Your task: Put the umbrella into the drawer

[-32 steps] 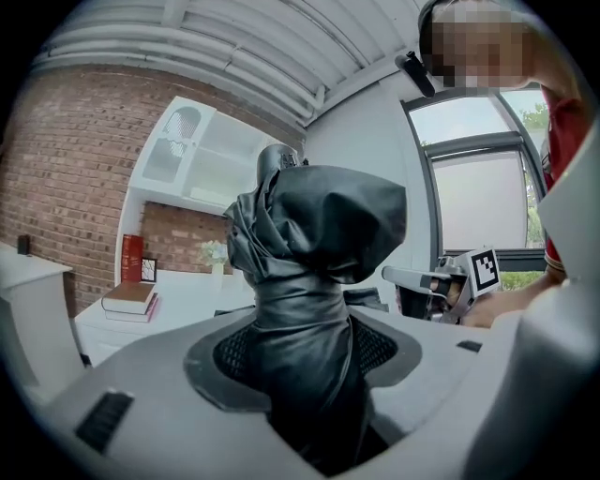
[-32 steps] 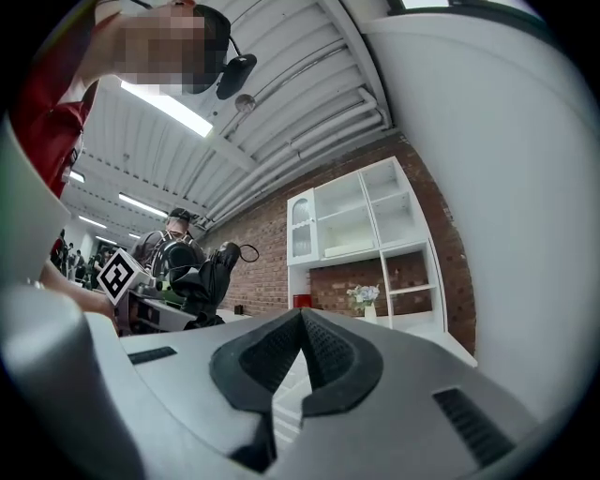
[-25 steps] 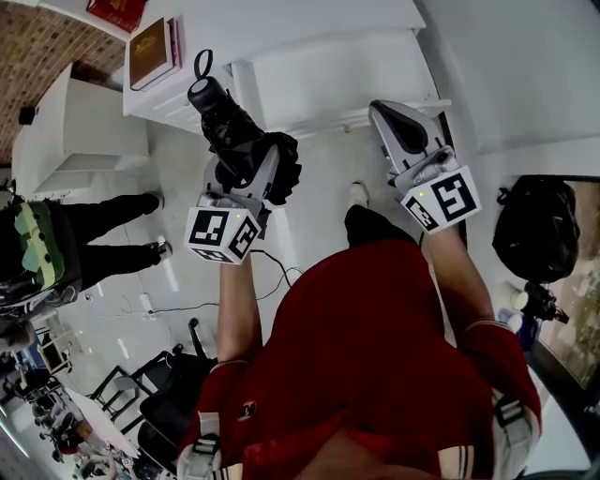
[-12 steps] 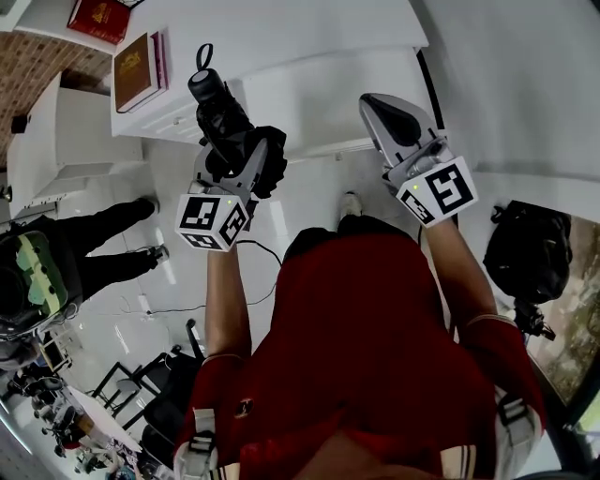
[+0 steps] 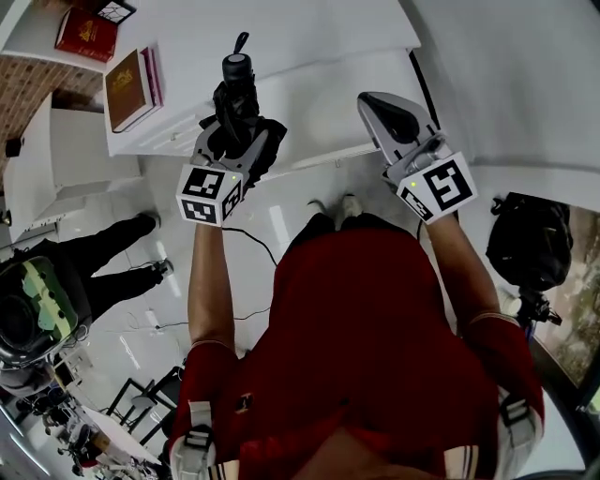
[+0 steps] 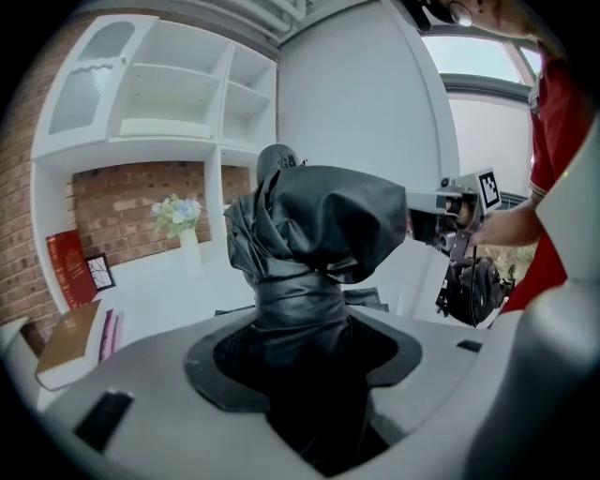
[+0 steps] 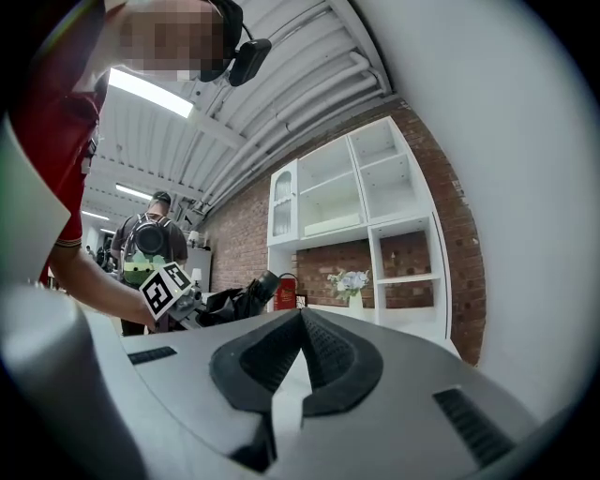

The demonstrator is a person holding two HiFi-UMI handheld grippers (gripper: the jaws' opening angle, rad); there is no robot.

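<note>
Umbrella (image 5: 236, 103), folded and black, clamped in left gripper (image 5: 239, 133) over white cabinet (image 5: 309, 37) edge; right gripper (image 5: 380, 105) alongside, jaws together, empty. Books (image 5: 127, 77) lie left.

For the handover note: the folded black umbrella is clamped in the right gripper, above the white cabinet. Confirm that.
Wrong gripper. The folded black umbrella is clamped in the left gripper, above the white cabinet; the left gripper view shows its fingers round the fabric. The right gripper is shut on nothing.
</note>
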